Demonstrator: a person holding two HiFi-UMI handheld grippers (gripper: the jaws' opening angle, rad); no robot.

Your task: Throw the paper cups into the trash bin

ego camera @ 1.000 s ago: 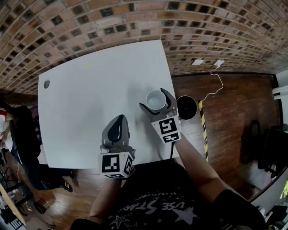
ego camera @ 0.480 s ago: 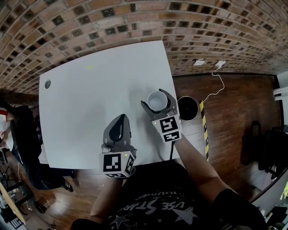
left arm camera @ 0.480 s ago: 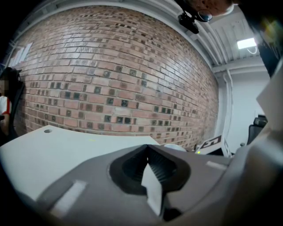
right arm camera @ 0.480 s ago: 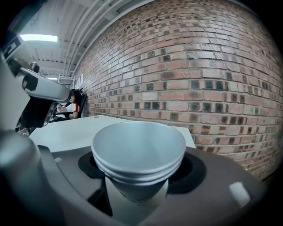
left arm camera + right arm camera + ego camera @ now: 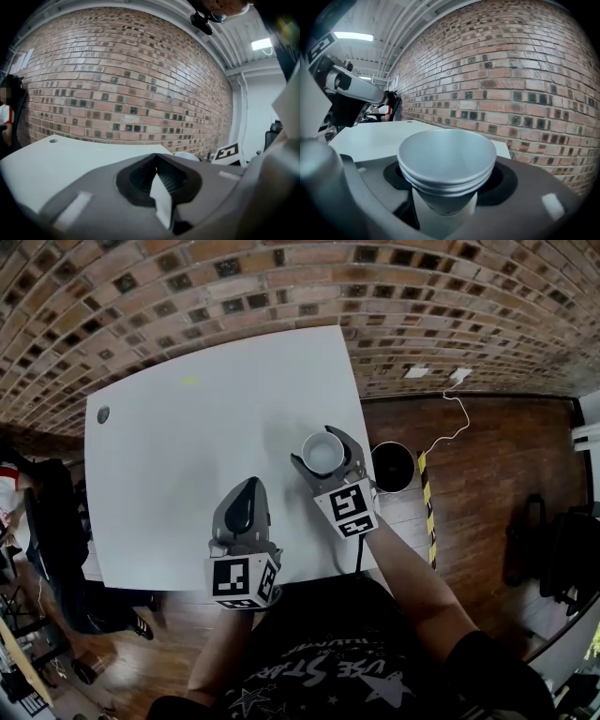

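Note:
A stack of white paper cups (image 5: pixel 324 454) stands upright near the right edge of the white table (image 5: pixel 187 456). My right gripper (image 5: pixel 322 448) reaches around it, one finger on each side. Its jaws have just been closing with the cups between them. In the right gripper view the cups (image 5: pixel 446 161) fill the gap and the pads press on the lower wall. My left gripper (image 5: pixel 247 487) rests over the table's front part, shut and empty; its jaws meet in the left gripper view (image 5: pixel 157 158). The black round trash bin (image 5: pixel 390 466) stands on the floor just right of the table.
A brick wall runs behind the table. A yellow-and-black striped strip (image 5: pixel 424 512) and a white cable (image 5: pixel 448 427) lie on the wooden floor by the bin. A seated person (image 5: pixel 42 521) is at the table's left side. The table has a small grommet (image 5: pixel 103 414).
The right gripper's fingers have drawn in around the paper cups. Both hands and the cups stay in about the same place.

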